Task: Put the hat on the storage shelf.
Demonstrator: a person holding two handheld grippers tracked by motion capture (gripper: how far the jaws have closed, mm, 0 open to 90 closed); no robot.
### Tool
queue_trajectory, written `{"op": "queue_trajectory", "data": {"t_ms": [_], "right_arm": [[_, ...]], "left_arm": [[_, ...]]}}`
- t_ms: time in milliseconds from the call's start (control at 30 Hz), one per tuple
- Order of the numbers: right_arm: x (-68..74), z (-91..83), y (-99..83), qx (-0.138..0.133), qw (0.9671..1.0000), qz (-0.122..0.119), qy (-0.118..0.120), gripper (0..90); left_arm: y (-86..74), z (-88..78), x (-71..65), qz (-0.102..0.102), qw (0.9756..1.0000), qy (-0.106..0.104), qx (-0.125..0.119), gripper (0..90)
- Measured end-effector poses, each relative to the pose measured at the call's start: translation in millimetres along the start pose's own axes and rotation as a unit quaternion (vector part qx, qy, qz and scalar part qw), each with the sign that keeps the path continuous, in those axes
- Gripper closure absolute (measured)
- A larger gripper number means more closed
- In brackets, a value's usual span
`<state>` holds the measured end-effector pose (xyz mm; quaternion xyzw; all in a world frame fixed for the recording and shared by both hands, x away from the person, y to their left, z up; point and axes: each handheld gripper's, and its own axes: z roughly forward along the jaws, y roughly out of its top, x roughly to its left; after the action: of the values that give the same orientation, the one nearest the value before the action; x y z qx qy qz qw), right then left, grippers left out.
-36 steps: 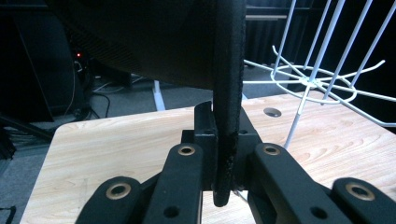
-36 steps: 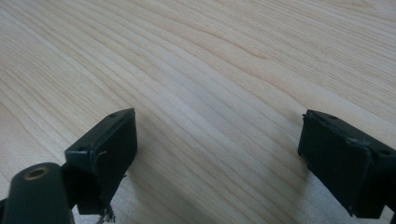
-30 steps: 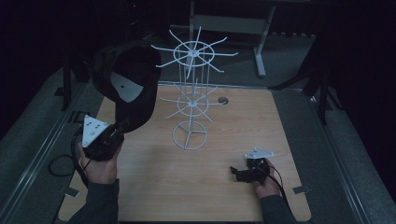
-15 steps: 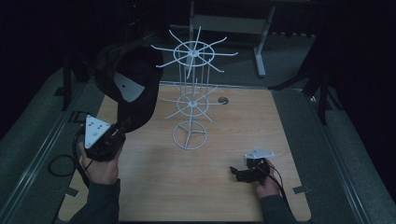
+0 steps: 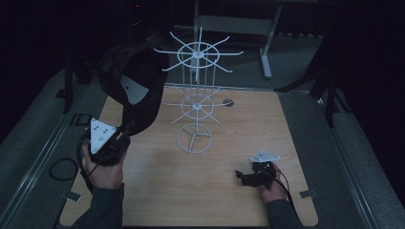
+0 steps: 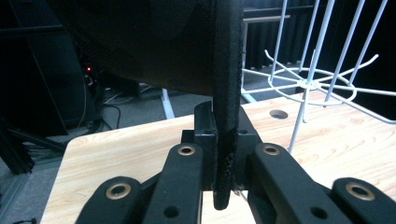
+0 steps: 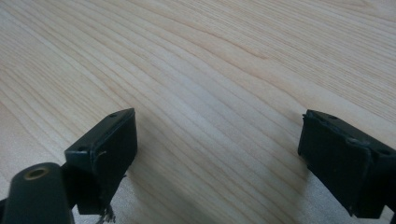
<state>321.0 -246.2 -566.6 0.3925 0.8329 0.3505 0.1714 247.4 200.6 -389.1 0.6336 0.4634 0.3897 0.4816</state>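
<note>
The left tool (image 5: 125,132) was clamped on the brim of a black cap (image 5: 136,90), which it held up above the left side of the wooden tabletop (image 5: 229,143), close beside the white wire rack (image 5: 196,95) but not on any of its arms. In the left gripper view the brim's edge (image 6: 227,107) ran upright between the two closed jaws, with the cap's dark underside above. The right tool (image 5: 242,176) rested low over the tabletop near its front right, well apart from the rack, its jaws spread wide with only bare wood between them.
</note>
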Motion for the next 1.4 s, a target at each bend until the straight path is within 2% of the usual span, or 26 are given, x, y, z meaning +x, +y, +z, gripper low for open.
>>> {"op": "queue_trajectory", "data": {"t_ms": [233,567,733,800,833,1200,1400], "right_arm": [[0.0,0.0,0.0,0.0,1.0,0.0,0.0,11.7],[0.1,0.0,0.0,0.0,1.0,0.0,0.0,11.7],[0.1,0.0,0.0,0.0,1.0,0.0,0.0,11.7],[0.1,-0.1,0.0,0.0,1.0,0.0,0.0,11.7],[0.1,-0.1,0.0,0.0,1.0,0.0,0.0,11.7],[0.2,-0.1,-0.1,0.0,1.0,0.001,0.0,11.7],[0.2,-0.1,-0.1,0.001,1.0,0.001,0.0,11.7]], "left_arm": [[-1.8,2.5,-8.5,0.026,0.9996,0.011,-0.002,86.1],[-6.2,5.0,-16.6,0.044,0.9988,0.018,-0.003,86.1],[-8.8,7.2,-25.1,0.07,0.9972,0.026,-0.001,86.0],[-9.6,8.1,-27.1,0.074,0.9969,0.026,-0.001,86.0],[-11.5,10.0,-30.8,0.083,0.9961,0.028,0.003,86.0],[-23.6,21.8,-39.7,0.112,0.9931,0.023,0.027,84.7],[-25.8,24.3,-41.5,0.115,0.9928,0.011,0.031,80.0]]}}
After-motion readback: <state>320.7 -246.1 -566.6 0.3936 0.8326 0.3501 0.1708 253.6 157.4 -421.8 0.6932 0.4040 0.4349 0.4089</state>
